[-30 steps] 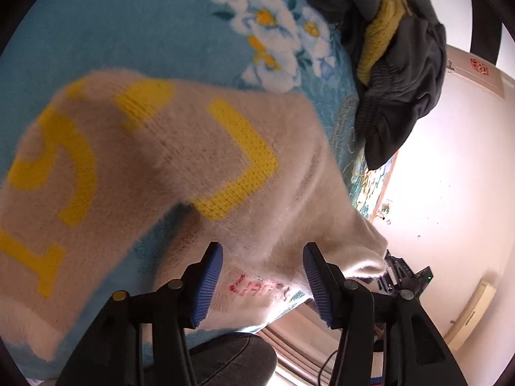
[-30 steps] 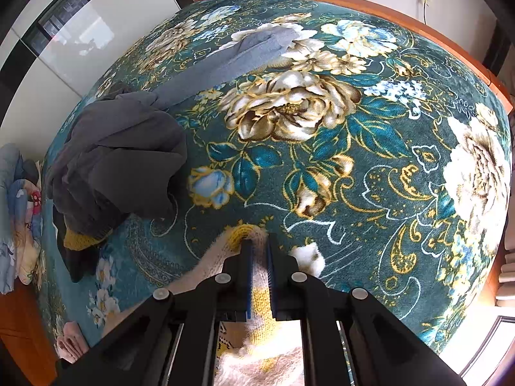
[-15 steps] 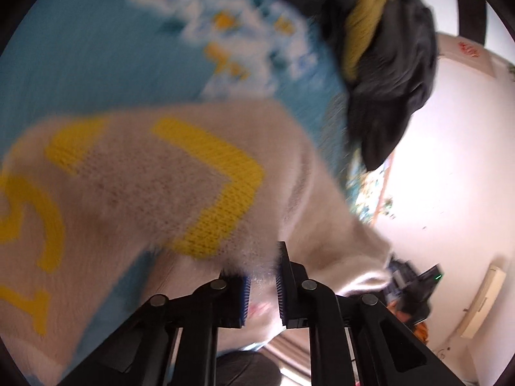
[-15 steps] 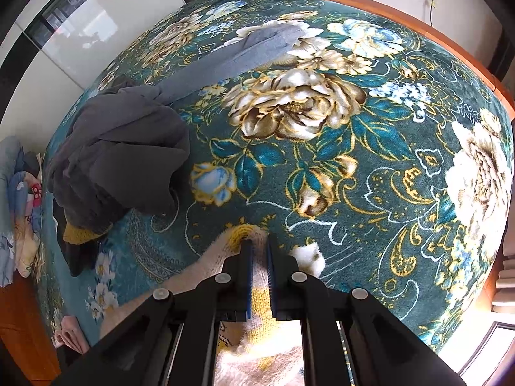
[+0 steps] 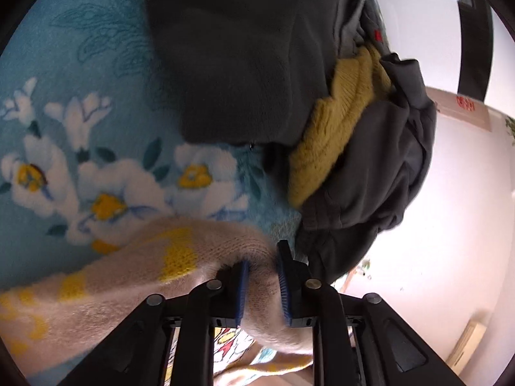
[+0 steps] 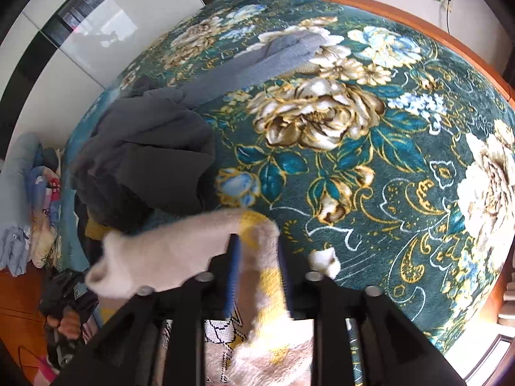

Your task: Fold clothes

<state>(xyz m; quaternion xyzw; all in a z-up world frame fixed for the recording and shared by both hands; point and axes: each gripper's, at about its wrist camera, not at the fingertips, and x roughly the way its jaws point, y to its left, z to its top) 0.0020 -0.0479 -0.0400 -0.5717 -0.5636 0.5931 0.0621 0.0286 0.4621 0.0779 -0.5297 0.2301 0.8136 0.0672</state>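
1. Fuzzy cream knit with yellow lettering, the sweater [image 5: 106, 286], is seen bunched between the blue pads of the left gripper [image 5: 262, 284]; those jaws are narrowly parted and opening, with cloth touching both pads.
2. A yellow-trimmed fold of the same sweater [image 6: 257, 251] lies between the right gripper [image 6: 259, 273] pads, whose jaws are opening, so that hold is judged to be loosening.
3. Slippage is the risk: if both jaws widen together, the fold could drop and come undone.
4. Beyond the left jaws, a dark grey pile [image 5: 244, 64] with a mustard knit [image 5: 334, 128] is close enough to be snagged.
5. Farther off, the floral blanket [image 6: 370, 148] is spread.
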